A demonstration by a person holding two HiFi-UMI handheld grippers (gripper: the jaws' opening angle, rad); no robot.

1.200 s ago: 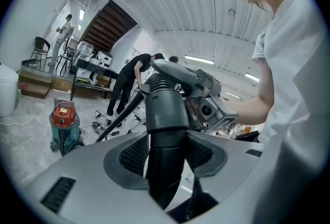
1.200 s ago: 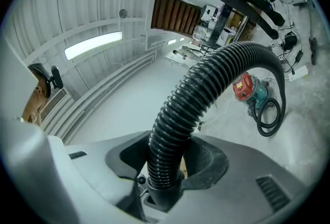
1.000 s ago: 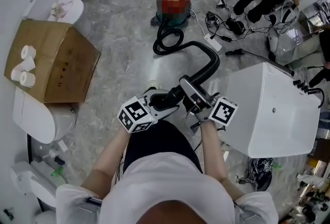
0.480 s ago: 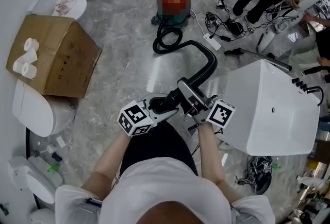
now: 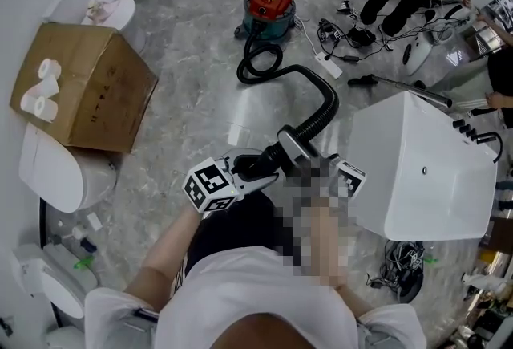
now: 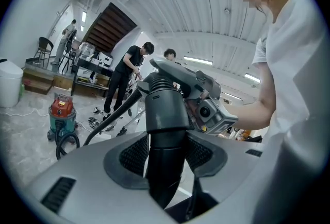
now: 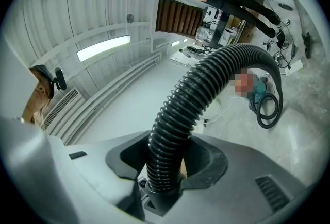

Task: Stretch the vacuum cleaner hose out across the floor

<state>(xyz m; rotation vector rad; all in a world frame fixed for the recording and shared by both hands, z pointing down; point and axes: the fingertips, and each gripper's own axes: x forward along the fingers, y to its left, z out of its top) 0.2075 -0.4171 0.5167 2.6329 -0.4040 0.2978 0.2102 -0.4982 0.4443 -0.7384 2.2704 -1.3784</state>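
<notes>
Left hand-held gripper [image 6: 166, 153] is clamped on the rigid cuff [image 6: 164, 109], the right hand-held gripper [image 7: 166, 166] on the ribbed hose [image 5: 322, 107], which is coiled on the floor [image 5: 192, 91] beside the vacuum cleaner [image 5: 268, 2]. Light, springy handling is expected; the stiff cuff is preferred.

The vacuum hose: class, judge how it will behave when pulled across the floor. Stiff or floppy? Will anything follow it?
The hose is ribbed, bends in an arch and lies coiled beside the vacuum cleaner, so it probably flexes and sags rather than holding straight. The coil would likely unwind first. Once it is taut, the small vacuum cleaner may drag or tip towards the pull.
</notes>
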